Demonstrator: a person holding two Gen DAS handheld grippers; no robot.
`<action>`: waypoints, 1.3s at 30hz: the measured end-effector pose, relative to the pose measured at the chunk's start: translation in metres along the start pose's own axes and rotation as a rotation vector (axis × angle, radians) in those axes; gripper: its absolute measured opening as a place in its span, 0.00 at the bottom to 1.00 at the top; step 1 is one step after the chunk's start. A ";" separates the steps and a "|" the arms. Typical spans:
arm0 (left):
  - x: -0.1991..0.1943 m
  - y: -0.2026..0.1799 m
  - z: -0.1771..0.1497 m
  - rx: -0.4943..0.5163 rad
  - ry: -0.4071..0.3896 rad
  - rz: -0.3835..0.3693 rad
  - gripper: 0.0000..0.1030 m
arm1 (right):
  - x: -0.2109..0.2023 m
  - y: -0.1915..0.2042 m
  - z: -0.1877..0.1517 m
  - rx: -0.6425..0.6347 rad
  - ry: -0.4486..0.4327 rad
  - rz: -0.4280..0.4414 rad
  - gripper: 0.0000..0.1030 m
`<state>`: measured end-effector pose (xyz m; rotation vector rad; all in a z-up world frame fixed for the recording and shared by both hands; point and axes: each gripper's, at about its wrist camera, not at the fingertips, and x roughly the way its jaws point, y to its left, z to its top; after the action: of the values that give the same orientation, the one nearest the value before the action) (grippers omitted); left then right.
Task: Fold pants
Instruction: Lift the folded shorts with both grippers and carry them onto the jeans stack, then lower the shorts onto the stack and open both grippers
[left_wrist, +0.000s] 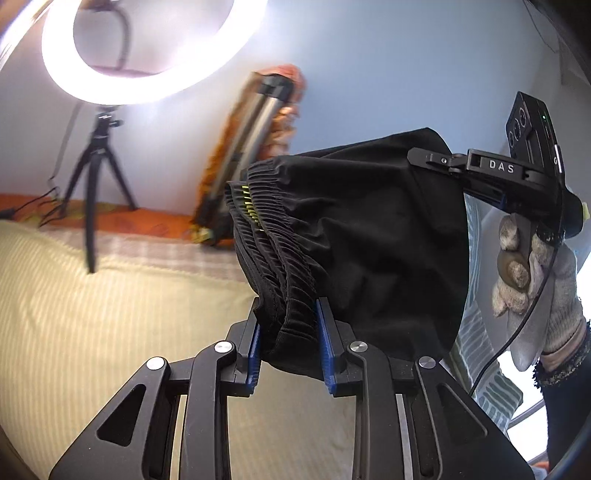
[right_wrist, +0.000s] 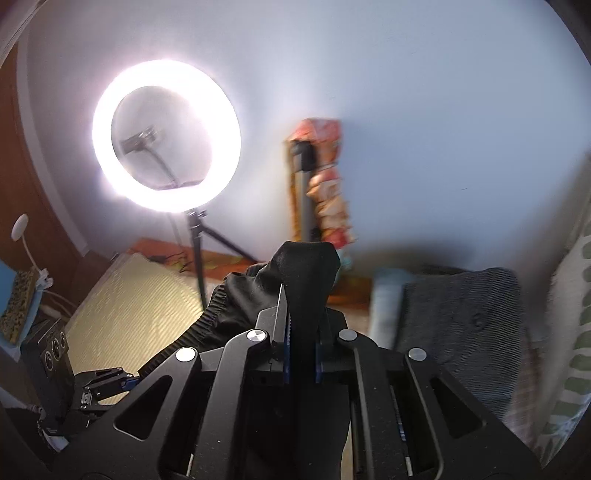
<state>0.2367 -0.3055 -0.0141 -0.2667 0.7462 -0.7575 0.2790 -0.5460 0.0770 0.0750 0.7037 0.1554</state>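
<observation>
Low in the centre of the frame, the left gripper (left_wrist: 290, 332) clamps the bunched waistband of the black pants (left_wrist: 354, 236), held above the yellow bedspread (left_wrist: 110, 317); the right gripper (right_wrist: 303, 350), apparently closed, pinches another fold, ring light (right_wrist: 166, 140) behind.

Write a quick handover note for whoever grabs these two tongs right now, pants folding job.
Left tongs: shut on the bunched waistband of the black pants.
Right tongs: shut on a fold of the same pants; the left view shows them pinching the far edge, in a gloved hand.
Pants: held up in the air between both tongs, above the yellow striped bed cover.
Done: both grips are on; cloth looks gathered, not flat.
Left: lay the pants flat on the cover, make the folds, release.
Mind the ring light on its tripod beyond the cover.
</observation>
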 end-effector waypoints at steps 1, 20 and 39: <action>0.005 -0.007 0.003 0.010 -0.001 -0.007 0.24 | -0.005 -0.012 0.002 0.004 -0.008 -0.012 0.09; 0.150 -0.125 0.012 0.114 0.037 -0.105 0.24 | 0.028 -0.207 0.031 0.088 -0.008 -0.133 0.09; 0.153 -0.084 0.000 0.023 0.135 -0.053 0.54 | 0.056 -0.291 -0.049 0.261 0.066 -0.234 0.44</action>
<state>0.2674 -0.4732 -0.0536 -0.2166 0.8594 -0.8404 0.3233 -0.8224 -0.0316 0.2373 0.7907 -0.1594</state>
